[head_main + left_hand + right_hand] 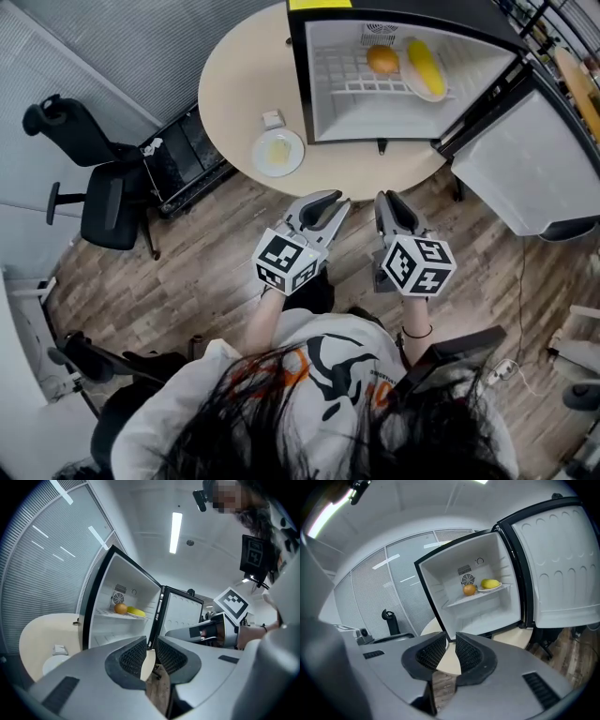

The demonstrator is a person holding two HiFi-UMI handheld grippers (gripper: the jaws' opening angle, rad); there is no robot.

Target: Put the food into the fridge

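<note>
While fridge (pixel 403 112) stood open on table (pixel 234 84), I held left gripper (pixel 323 208) and right gripper (pixel 391 202) side by side near table edge, over wood floor (pixel 187 262). Fingers of both were narrowly apart, nothing between them. Orange (pixel 382 60) and yellow food (pixel 425 64) on dish (pixel 436 94) lay together on upper shelf inside fridge. Plate (pixel 278 152) sat on table, left of fridge.

Clear path into open fridge (pixel 328 103)
</note>
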